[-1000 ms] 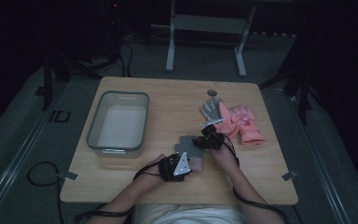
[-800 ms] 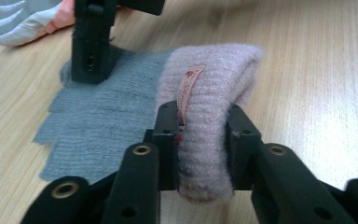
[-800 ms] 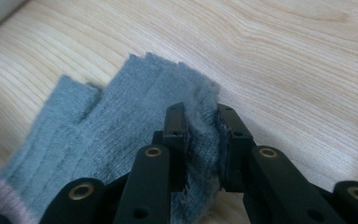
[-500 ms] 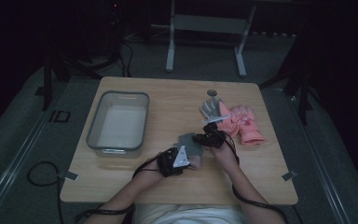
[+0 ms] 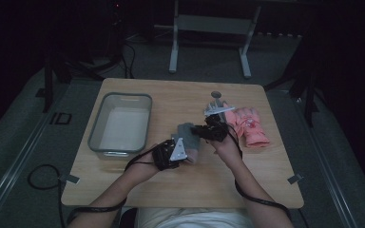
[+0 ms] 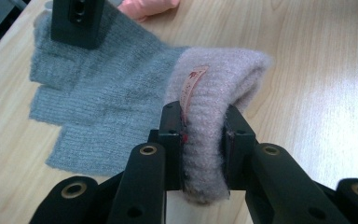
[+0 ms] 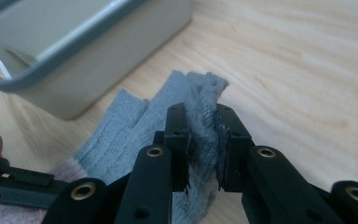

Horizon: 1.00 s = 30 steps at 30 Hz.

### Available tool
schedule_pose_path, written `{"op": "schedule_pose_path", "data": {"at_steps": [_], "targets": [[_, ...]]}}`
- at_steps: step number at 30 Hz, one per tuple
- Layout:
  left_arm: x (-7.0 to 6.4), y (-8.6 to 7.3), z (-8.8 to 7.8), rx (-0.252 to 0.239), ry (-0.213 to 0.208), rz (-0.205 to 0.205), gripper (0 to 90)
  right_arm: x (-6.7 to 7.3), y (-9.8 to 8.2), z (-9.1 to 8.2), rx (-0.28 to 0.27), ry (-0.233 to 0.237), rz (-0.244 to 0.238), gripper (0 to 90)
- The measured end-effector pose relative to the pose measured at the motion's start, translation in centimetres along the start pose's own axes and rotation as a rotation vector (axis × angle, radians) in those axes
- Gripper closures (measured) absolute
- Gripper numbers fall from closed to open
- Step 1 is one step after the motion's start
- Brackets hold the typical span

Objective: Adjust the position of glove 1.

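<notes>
A grey knitted glove [image 5: 188, 131] with a pale pinkish cuff [image 6: 214, 88] hangs stretched between my two grippers over the middle of the wooden table [image 5: 266, 180]. My left gripper [image 6: 203, 135] is shut on the folded cuff; its jaws have just been closing with the cuff between them. In the high view the left gripper [image 5: 183, 147] sits at the glove's near end. My right gripper [image 7: 203, 140] is shut on the glove's finger end [image 7: 205, 93], and in the high view this right gripper [image 5: 204, 130] is at the far end. The glove's grey body [image 6: 107, 93] sags toward the tabletop.
A grey rectangular bin [image 5: 121, 126], with nothing in it, stands at the table's left, close to the right gripper in its view [image 7: 74, 60]. A pink glove [image 5: 249, 124] lies at the right. Dark floor and a metal stand [image 5: 209, 28] lie beyond the table.
Both hands have risen and drawn the grey glove up off the table. The glove now spans between the two grippers instead of lying under them.
</notes>
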<state>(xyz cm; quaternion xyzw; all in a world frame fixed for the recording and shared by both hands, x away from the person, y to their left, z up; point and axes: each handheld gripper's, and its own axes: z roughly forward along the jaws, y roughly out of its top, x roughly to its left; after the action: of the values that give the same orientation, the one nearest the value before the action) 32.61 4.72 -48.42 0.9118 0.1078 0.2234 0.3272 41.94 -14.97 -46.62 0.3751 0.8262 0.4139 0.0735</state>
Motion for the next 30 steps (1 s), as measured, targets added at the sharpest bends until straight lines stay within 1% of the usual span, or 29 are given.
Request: {"op": "schedule_pose_path", "data": {"at_steps": [5,8,9,11,16,19,23,25,26,30], "targets": [[1.2,0.3,-1.7,0.022,0.035,0.024,73.8,1.1,2.0,-0.2,-0.029,0.007,-0.038,77.5],[2.0,0.2,-2.8,0.029,0.051,0.024,73.8,1.9,3.4,-0.3,-0.043,0.007,-0.061,77.5],[2.3,0.3,-3.1,0.037,0.060,0.030,73.8,2.1,3.8,-0.3,-0.048,0.007,-0.070,77.5],[2.8,0.2,-3.8,0.044,0.077,0.035,73.8,2.6,4.7,-0.3,-0.058,0.018,-0.076,77.6],[4.1,-0.2,-5.5,0.055,0.106,0.024,73.8,3.8,6.8,0.0,-0.079,0.038,-0.096,77.7],[4.7,-0.6,-6.3,0.070,0.122,0.024,73.9,4.6,7.8,0.3,-0.088,0.048,-0.110,77.7],[5.5,-1.3,-7.3,0.082,0.149,0.014,73.8,5.6,9.1,0.8,-0.101,0.068,-0.123,77.7],[5.5,-1.3,-7.3,0.082,0.149,0.014,73.8,5.9,9.5,1.0,-0.104,0.071,-0.125,77.7],[6.0,-1.9,-8.3,0.091,0.166,0.002,73.9,6.5,10.2,1.4,-0.107,0.084,-0.128,77.8],[6.5,-2.8,-9.4,0.113,0.182,-0.005,73.9,7.6,11.2,2.2,-0.107,0.099,-0.138,77.7]]}}
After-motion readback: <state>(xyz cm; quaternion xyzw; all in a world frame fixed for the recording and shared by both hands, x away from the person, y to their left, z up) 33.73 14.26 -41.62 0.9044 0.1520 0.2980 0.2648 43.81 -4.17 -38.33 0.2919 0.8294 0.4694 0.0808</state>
